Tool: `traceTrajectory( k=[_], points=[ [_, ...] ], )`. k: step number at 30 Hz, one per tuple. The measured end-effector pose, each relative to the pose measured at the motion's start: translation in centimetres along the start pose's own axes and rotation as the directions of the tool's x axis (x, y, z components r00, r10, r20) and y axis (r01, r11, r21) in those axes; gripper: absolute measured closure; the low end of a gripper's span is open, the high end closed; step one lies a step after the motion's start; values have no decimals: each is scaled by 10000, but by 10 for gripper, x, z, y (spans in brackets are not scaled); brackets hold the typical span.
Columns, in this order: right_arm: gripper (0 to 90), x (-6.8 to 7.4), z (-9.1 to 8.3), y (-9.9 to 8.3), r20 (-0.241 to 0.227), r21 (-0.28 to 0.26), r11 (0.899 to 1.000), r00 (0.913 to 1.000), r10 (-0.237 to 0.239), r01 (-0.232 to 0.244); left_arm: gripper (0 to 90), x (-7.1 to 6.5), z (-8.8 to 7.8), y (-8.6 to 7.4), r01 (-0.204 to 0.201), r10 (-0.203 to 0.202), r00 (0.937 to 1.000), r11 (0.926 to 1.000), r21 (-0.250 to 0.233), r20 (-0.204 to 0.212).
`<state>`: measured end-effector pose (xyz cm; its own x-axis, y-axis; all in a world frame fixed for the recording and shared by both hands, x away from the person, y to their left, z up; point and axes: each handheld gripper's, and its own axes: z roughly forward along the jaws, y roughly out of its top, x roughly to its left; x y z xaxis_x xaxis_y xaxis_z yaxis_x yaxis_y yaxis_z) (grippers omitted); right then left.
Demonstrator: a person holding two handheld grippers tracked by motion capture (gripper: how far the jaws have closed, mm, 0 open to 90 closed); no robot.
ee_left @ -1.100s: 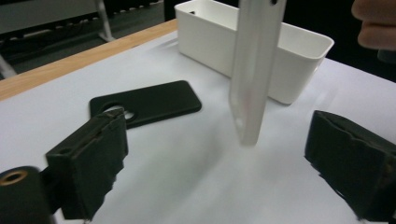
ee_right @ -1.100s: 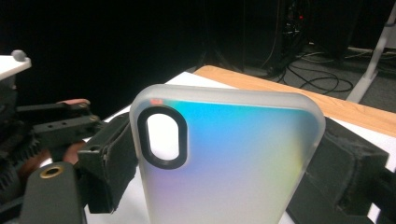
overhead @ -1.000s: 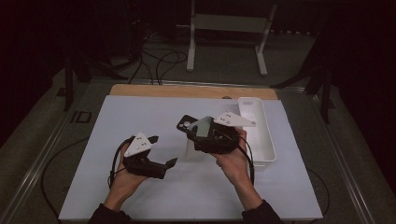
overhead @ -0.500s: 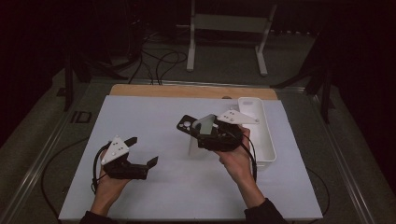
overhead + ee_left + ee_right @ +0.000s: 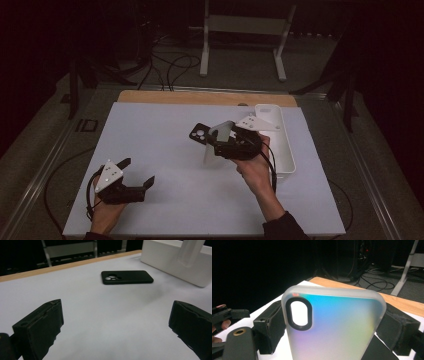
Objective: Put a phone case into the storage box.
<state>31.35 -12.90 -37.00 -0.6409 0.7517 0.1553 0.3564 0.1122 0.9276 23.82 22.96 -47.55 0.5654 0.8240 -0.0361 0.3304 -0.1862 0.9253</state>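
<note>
A translucent phone case [image 5: 337,325] with an iridescent sheen and a black-rimmed camera hole stands upright between the jaws of my right gripper [image 5: 334,328], which is shut on its sides. From above, the case [image 5: 218,142] hangs over the middle of the white table, held by the right gripper [image 5: 222,145]. A black phone [image 5: 199,133] lies flat on the table just behind it, camera side up; it also lies ahead in the left gripper view [image 5: 127,277]. My left gripper [image 5: 136,172] sits low near the table's front left, open and with nothing between its jaws [image 5: 115,327].
A long white tray [image 5: 282,150] lies at the table's right side, close to the right hand; its wall [image 5: 172,263] rises at the back right of the left gripper view. A wooden strip [image 5: 200,97] borders the far edge. Cables and a metal stand lie on the floor beyond.
The left hand has drawn its gripper leftward, toward the near edge and lower to the table. The right gripper has kept still with the case in it.
</note>
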Motion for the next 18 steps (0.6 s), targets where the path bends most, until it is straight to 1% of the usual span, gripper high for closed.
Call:
traceTrajectory(
  k=[2, 3, 5, 6, 7, 8, 9, 11, 16, 18],
  points=[
    [163, 0, 0, 0, 46, -28, 10000, 10000, 79, -79, 4, 1, 0, -1, 45, -45, 10000, 10000, -24, -56],
    [163, -1, -1, 0, 93, -65, 9999, 9999, 88, -87, 4, 3, -1, -3, 33, -35, 9999, 10000, -75, -157],
    [163, -2, -1, 1, 116, -88, 9999, 9999, 68, -67, 4, 3, -1, -4, 39, -41, 9998, 9999, -95, -193],
    [163, -3, -1, 1, 142, -104, 9999, 9999, 51, -49, 4, 4, -1, -5, 71, -75, 9997, 9999, -134, -250],
    [162, -5, -2, 2, 224, -113, 9999, 9997, 47, -45, 4, 5, -1, -7, 54, -62, 9991, 9998, -194, -417],
    [162, -5, -2, 2, 224, -113, 9999, 9997, 47, -45, 4, 5, -1, -7, 54, -62, 9991, 9998, -194, -417],
    [163, -7, -2, 4, 331, -118, 9999, 9994, 52, -48, 4, 6, -1, -8, 92, -106, 9987, 9996, -273, -493],
    [162, -9, -3, 7, 427, -130, 9999, 9991, 7, -2, 4, 6, -1, -9, 132, -148, 9984, 9994, -308, -539],
    [162, -16, -5, 13, 668, -172, 9998, 9977, -78, 89, 4, 5, 0, -10, 79, -95, 9986, 9995, -317, -518],
    [162, -18, -5, 15, 755, -181, 9998, 9971, -65, 79, 4, 4, 0, -10, 48, -64, 9983, 9996, -288, -575]
  ],
)
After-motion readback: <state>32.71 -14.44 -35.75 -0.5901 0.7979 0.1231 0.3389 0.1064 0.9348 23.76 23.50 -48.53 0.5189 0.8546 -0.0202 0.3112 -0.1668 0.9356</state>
